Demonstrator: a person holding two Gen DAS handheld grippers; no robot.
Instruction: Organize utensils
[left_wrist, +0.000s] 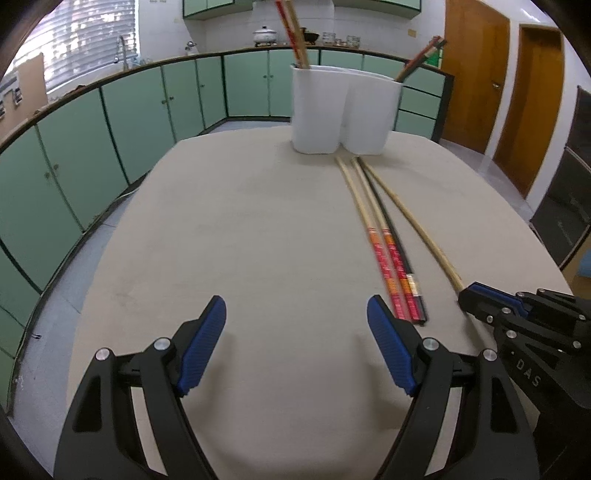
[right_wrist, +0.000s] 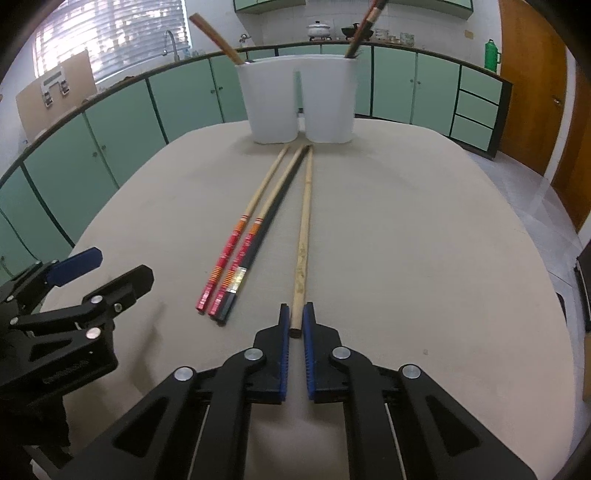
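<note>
- Two hand-held grippers share the bench (left_wrist: 258, 229): the right hand-held gripper (right_wrist: 295, 321) has its blue pads nearly together around the near end of a plain wooden chopstick (right_wrist: 303, 229) — whether it is pinched firmly or only bracketed cannot be told; the left hand-held gripper (left_wrist: 295, 317) is spread wide and holds nothing.
- Just left of that stick lie two red-banded chopsticks (right_wrist: 240, 236) and a black chopstick (right_wrist: 273, 206), close together, all pointing toward the holder.
- At the far edge stands a white two-compartment holder (right_wrist: 299, 99), upright; each compartment has chopsticks leaning out of it.
- Progress, as a judgement: partly done — some sticks are already stowed, four are left on the bench, and the plain one appears to be next.
- Appearance: the plain stick is pale, slender and unpainted, lying flat with its far tip just short of the holder's base.
</note>
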